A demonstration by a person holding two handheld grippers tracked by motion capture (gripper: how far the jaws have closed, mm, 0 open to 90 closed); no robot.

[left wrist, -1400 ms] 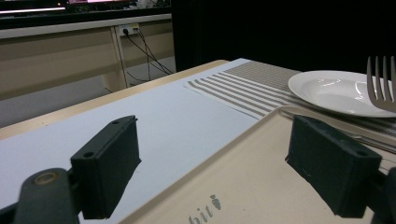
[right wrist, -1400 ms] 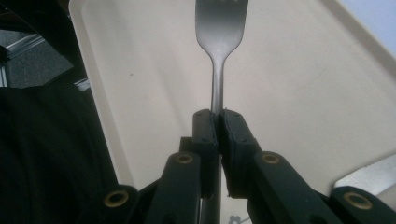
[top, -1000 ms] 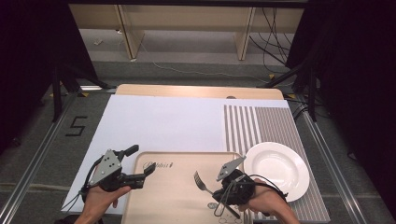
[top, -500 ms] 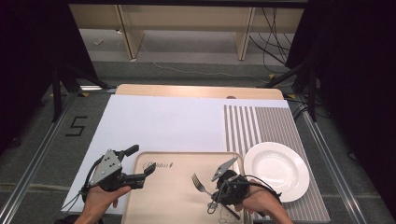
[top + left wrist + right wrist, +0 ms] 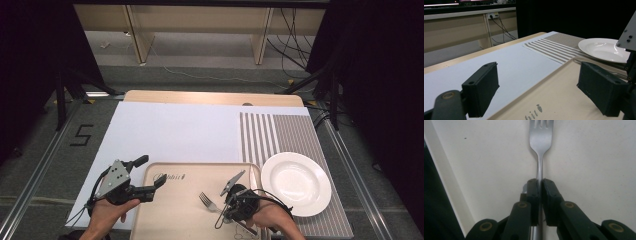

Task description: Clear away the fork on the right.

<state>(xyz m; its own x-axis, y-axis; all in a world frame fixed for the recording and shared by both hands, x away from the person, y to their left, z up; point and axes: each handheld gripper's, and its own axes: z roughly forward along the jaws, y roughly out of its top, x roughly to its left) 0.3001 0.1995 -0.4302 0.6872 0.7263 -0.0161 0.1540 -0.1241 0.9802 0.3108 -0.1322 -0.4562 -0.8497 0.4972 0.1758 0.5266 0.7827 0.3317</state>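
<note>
Right gripper (image 5: 540, 188) pinches the fork (image 5: 541, 137) by its thin handle just above the tray (image 5: 185, 220), left gripper (image 5: 150, 175) gapes empty by the tray's edge, and that narrow grip could let the fork swivel or slip.

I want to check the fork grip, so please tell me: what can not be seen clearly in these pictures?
- Fork handle end: right gripper view, hidden between the right gripper fingers and cut by the bottom edge.
- Fork tine tips: same view, cut by the top edge.
- Tray lettering: left gripper view, cut by the bottom edge.
</note>
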